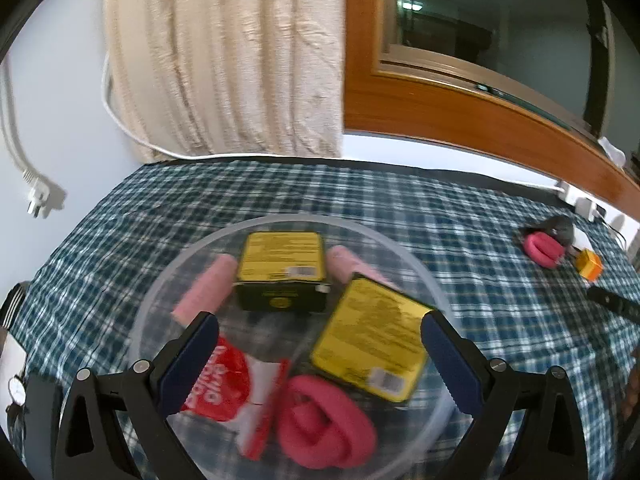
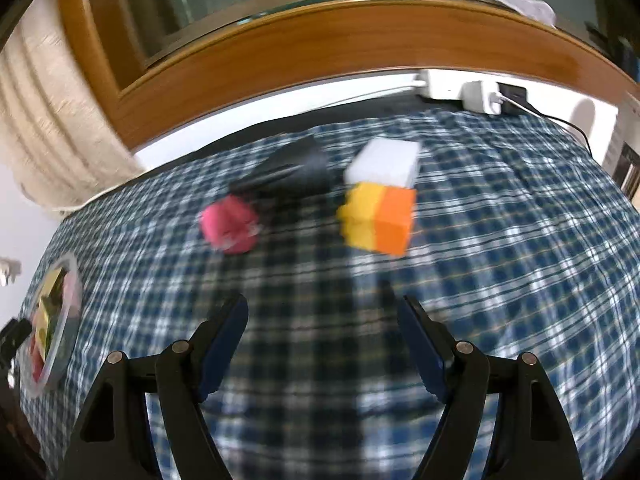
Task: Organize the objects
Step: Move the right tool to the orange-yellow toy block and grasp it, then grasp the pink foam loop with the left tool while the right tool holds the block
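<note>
A clear round bowl [image 1: 420, 264] sits on the checked tablecloth and holds two yellow-and-black boxes [image 1: 280, 258] [image 1: 370, 342], two pale pink rolls [image 1: 206, 290], a coiled red-pink roll [image 1: 326, 426] and a red-and-white packet [image 1: 224, 380]. My left gripper [image 1: 320, 354] hangs open just above the bowl, with nothing between its fingers. In the right wrist view, my right gripper [image 2: 322, 334] is open over bare cloth. Ahead of it lie a pink roll [image 2: 230, 224], a yellow-and-orange block [image 2: 378, 220], a white block [image 2: 382, 162] and a dark blurred object [image 2: 292, 172]. The bowl [image 2: 74, 276] shows at far left.
A wooden window frame [image 1: 440, 96] and a cream curtain [image 1: 224, 56] stand behind the table. White chargers and cables [image 2: 480, 96] lie at the table's back edge. A plug [image 1: 36, 196] hangs on the wall at left. A dark tool [image 1: 612, 302] lies at right.
</note>
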`<state>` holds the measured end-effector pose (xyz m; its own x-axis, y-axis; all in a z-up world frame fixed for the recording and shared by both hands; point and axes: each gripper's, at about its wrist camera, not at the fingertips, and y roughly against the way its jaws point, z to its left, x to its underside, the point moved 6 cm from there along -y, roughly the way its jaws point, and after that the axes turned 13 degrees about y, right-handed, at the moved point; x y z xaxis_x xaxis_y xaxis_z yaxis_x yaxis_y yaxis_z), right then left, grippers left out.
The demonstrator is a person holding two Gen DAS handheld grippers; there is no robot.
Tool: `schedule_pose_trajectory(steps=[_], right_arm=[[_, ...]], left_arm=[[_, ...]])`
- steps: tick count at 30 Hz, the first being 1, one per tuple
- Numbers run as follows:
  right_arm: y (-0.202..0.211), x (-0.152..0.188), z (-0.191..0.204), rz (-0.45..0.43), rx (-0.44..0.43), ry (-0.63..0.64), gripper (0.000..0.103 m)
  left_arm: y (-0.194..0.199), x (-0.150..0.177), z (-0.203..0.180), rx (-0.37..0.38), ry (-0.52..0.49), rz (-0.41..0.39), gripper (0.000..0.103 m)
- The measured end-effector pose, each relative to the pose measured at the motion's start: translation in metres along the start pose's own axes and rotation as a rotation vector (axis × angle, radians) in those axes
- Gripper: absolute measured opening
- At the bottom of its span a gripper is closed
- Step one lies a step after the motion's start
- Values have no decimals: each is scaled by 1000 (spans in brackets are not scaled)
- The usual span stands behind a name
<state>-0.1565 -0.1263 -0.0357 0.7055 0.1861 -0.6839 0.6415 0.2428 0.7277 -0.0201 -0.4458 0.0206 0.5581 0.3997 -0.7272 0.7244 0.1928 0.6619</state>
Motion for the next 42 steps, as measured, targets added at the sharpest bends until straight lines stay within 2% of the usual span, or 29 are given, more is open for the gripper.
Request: schedule_pose_trajectory(steps=[7,18,20,22,25,31,42], right_arm=[[-14,-15,-31,-1,1,-37,78],[-40,-36,-38,13,12,-15,77],[-41,-37,-38,21,29,0,71],[-42,-37,-40,26,45,10,59],[-40,-36,-44,24,39,11,53],[-32,-28,-53,25,33,21,53],[1,6,-73,27,31,36,53]], left_arm=[[1,3,-33,39,-53,23,102],[0,8,-81,78,-149,44,102],[-2,10,-89,84,-160,54,102],[-5,13,-97,91,-171,65,102],[-9,16,-109,111,-180,87,102],[-17,23,-133,130,-220,112,102],[-47,32,-178,186,-238,200,102]])
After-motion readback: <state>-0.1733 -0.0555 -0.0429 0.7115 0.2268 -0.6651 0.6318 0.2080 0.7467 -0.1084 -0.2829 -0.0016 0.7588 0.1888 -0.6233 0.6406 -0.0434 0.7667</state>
